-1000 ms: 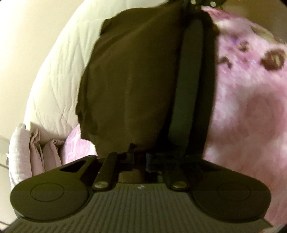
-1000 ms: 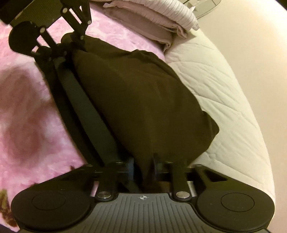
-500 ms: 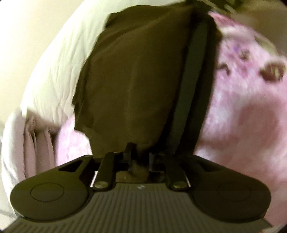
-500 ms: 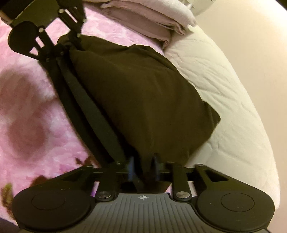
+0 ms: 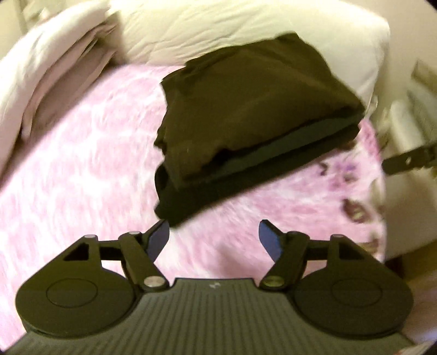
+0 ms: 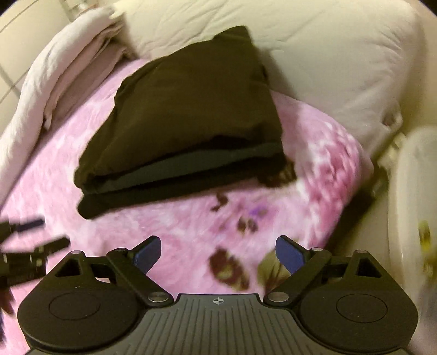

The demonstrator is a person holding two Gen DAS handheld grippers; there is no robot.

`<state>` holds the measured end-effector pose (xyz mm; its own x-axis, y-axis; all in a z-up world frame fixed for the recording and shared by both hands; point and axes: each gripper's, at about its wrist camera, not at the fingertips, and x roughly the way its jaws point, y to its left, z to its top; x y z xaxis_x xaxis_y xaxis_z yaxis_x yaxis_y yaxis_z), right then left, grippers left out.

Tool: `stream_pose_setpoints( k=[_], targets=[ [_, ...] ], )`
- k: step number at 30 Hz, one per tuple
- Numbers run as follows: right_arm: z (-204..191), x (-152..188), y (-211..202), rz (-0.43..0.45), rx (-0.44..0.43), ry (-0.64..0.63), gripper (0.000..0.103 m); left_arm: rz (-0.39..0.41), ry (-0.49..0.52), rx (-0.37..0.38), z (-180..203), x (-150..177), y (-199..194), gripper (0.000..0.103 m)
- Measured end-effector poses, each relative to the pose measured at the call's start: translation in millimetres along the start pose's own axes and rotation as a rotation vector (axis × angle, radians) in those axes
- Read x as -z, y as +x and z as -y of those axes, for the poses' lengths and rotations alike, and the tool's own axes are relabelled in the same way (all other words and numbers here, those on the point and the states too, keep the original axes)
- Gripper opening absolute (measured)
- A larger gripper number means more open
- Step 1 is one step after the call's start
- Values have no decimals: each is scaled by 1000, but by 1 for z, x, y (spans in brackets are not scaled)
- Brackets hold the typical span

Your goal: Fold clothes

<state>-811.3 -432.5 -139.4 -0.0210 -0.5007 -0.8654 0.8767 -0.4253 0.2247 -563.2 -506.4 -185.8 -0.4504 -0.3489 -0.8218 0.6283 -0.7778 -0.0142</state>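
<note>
A dark brown garment [image 5: 245, 120] lies folded in layers on the pink flowered blanket [image 5: 82, 177], its far edge resting on the cream quilt [image 5: 218, 24]. The same folded garment [image 6: 188, 120] fills the middle of the right wrist view. My left gripper [image 5: 213, 237] hovers just in front of its near left corner, jaws opening, nothing between them. My right gripper [image 6: 218, 254] hangs over the blanket [image 6: 191, 232] in front of the garment, jaws opening and empty. Part of the left gripper [image 6: 24, 245] shows at that view's left edge, and part of the right gripper [image 5: 409, 158] at the left wrist view's right edge.
A stack of folded pale pink linen [image 5: 54, 68] lies at the back left, the same linen [image 6: 62, 73] seen from the right wrist. The bed's right edge drops off beside a white blurred object [image 6: 415, 204].
Both grippers let go of the brown garment, opened, rolled and pulled back upward. The garment, held stretched between them before, now lies folded on the blanket.
</note>
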Motion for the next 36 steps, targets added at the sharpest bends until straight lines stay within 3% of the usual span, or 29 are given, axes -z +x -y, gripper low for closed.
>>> stream_pose_setpoints(
  k=[5, 8, 10, 13, 17, 22, 29, 36],
  targets=[
    [-23, 15, -53, 50, -16, 53, 92, -40, -64, 57, -5, 14, -56, 70],
    [-46, 26, -90, 106, -7, 19, 92, -32, -58, 49, -5, 20, -98, 70],
    [-60, 35, -116, 138, 8, 12, 92, -5, -67, 18, -5, 23, -128, 77],
    [-77, 46, -144, 146, 32, 11, 92, 35, -127, -25, -5, 26, -163, 79],
    [-99, 57, -177, 149, 87, -1, 92, 46, -214, 0, -7, 27, -204, 79],
    [-124, 69, -214, 197, 97, -41, 92, 87, -216, -4, 0, 29, -246, 79],
    [-144, 82, -248, 248, 89, -47, 92, 202, -170, -91, 13, 40, -291, 74],
    [-151, 92, -269, 278, 82, -48, 92, 298, -153, -101, 24, 43, -320, 77]
  ],
)
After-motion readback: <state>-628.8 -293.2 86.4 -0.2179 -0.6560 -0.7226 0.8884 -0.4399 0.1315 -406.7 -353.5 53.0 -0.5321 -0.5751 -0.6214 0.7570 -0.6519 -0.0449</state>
